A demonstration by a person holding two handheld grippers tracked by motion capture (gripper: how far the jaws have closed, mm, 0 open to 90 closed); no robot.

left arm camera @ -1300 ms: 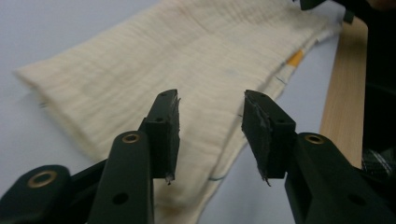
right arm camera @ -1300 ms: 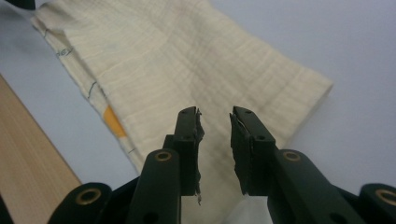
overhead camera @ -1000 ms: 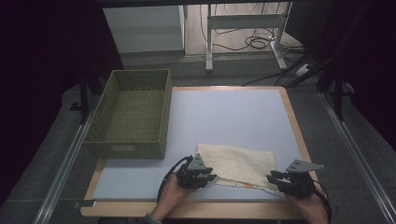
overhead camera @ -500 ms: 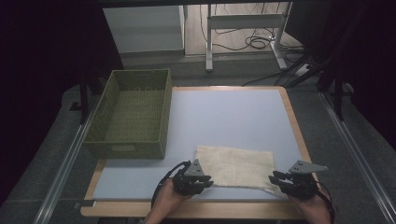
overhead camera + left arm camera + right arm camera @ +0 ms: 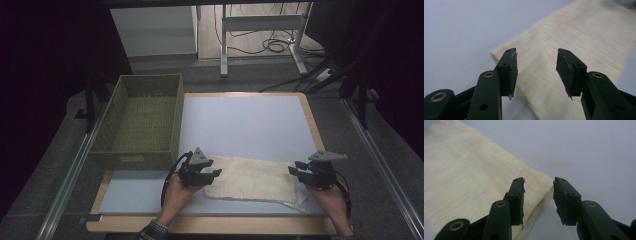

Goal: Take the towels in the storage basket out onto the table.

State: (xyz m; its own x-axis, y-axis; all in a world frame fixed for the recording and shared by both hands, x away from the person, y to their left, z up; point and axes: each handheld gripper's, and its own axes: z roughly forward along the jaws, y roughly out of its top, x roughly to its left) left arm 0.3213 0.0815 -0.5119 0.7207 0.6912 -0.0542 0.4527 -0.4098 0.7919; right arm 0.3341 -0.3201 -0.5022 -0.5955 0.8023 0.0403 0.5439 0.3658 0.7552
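A green woven basket (image 5: 142, 122) is standing at the left side of the pale table (image 5: 245, 125), partly overhanging its edge. Just to its right, near the front edge, a folded cream cloth (image 5: 252, 179) is lying flat on the table, stretching between the two hands.

The left gripper (image 5: 214, 173) is sitting at the cloth's left end. In the left gripper view its jaws are standing apart with nothing pinched between them; the cloth (image 5: 579, 42) is lying beneath and beyond the pads. These jaws have just been opening.

The right gripper (image 5: 295, 170) is hovering at the cloth's right end. In the right gripper view its jaws are likewise parted and gripping nothing, with the cloth's corner (image 5: 474, 180) lying below and to their left. These jaws have also just been opening.

Both hands are resting near the front edge of the table.
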